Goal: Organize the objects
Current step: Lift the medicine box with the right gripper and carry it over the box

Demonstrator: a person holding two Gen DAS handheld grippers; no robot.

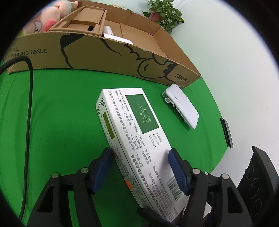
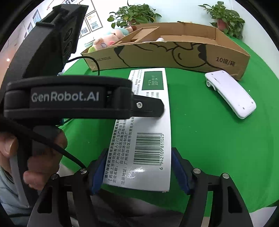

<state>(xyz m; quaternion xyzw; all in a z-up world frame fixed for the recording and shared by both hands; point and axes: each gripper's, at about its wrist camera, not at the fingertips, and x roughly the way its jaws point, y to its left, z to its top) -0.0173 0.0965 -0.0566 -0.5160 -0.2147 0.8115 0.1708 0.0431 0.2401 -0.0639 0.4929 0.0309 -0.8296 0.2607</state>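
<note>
On the left, the left gripper [image 1: 139,153] clamps the white medicine box [image 1: 132,132] above the green table [image 1: 61,113]. The right gripper [image 2: 139,155] pinches the box's near end. Far behind stands the cardboard box [image 2: 174,54]; right, a white device [image 2: 230,94] lies flat.

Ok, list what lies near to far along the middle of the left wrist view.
left gripper → medicine box → bare green cloth → cardboard box → potted plant
</note>
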